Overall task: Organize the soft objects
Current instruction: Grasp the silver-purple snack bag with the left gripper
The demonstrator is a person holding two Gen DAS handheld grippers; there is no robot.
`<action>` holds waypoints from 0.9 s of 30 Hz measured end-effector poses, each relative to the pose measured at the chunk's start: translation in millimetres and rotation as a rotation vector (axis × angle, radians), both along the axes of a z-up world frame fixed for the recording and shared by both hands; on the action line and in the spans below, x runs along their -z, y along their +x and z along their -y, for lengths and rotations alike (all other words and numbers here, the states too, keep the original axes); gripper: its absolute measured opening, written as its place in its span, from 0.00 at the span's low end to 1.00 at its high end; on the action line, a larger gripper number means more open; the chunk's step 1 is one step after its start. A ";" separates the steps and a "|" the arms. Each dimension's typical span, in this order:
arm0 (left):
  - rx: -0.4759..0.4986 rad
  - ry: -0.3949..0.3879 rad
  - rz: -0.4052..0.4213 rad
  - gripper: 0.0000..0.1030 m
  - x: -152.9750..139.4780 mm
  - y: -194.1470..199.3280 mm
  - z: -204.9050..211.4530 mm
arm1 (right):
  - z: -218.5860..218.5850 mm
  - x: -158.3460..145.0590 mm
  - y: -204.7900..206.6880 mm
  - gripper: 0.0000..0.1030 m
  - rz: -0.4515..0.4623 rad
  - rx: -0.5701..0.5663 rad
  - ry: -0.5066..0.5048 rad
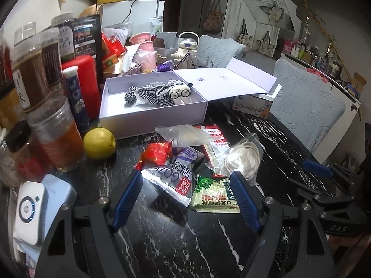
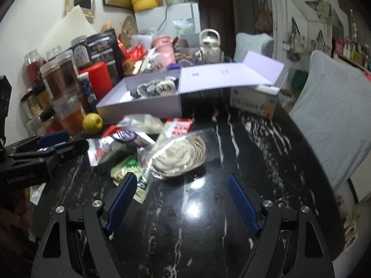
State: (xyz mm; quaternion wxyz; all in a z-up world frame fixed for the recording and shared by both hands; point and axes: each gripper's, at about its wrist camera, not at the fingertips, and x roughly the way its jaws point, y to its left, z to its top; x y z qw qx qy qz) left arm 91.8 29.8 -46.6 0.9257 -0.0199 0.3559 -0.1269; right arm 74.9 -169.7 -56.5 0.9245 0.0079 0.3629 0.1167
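Note:
An open lilac box [image 1: 153, 115] [image 2: 139, 108] stands on the black marble table [image 1: 174, 243] with a checkered soft doll [image 1: 160, 93] [image 2: 155, 88] lying inside. In front of it lie soft packets: a silver-purple pouch [image 1: 176, 173], a green packet [image 1: 215, 194] [image 2: 126, 169], a clear bag [image 1: 185, 135] and a bag of white coiled loops [image 1: 243, 159] [image 2: 180, 154]. My left gripper [image 1: 186, 183] is open and empty over the packets. My right gripper [image 2: 182, 183] is open and empty just before the coiled bag.
Jars and bottles [image 1: 39, 81] crowd the left side, with a yellow fruit [image 1: 99, 143] [image 2: 92, 123] and a white device [image 1: 30, 210] near them. A carton [image 2: 255, 104] sits right of the box. Padded chairs [image 1: 308, 106] [image 2: 334, 120] stand at the table's right edge.

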 end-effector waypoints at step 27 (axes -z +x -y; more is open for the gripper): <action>0.077 0.099 -0.198 0.40 59.8 77.1 25.2 | 26.5 36.6 24.5 0.79 -0.141 0.053 0.044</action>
